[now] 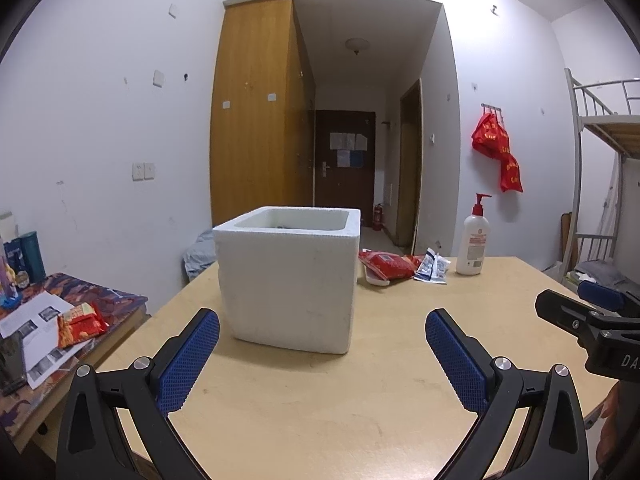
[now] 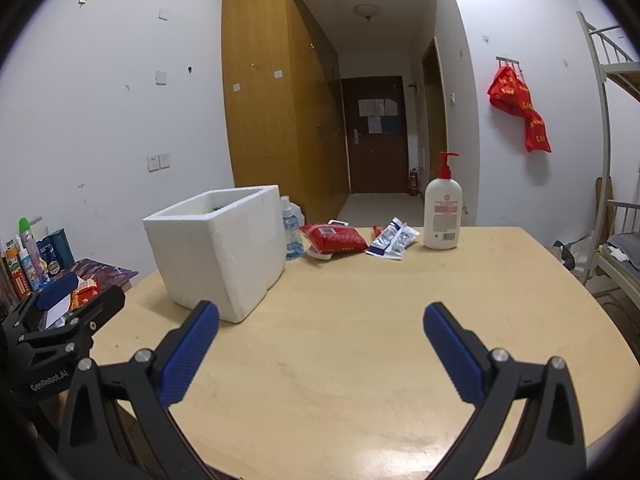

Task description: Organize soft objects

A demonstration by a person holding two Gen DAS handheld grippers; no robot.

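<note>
Nearest the lens, the left claw (image 1: 322,340) hangs spread wide and empty over the near part of the desk (image 1: 360,400), its blue pads framing the foam box (image 1: 288,280) just ahead; the right claw (image 2: 320,336) is likewise spread and empty beside it, over bare wood. Lettering on the neighbouring claw's housing reads "GenRobot.AI" in the right view. Both seem held back and level, probably so the cameras take in the whole desk before a pick is chosen. Toward the desk's left side stands the white foam box, open at the top, likely the bin for the soft things; something dark lies inside, too hidden to name. Behind it, near the far edge, lie the task's soft items: a red packet (image 2: 334,238) resting partly on a flat white piece, and just to its right a blue-and-white pouch (image 2: 392,238). Their print is too small to read. A clear blue-labelled bottle (image 2: 291,228) stands close behind the box, and a white pump bottle (image 2: 442,212) with a red pump stands at the far edge, its label unreadable.
</note>
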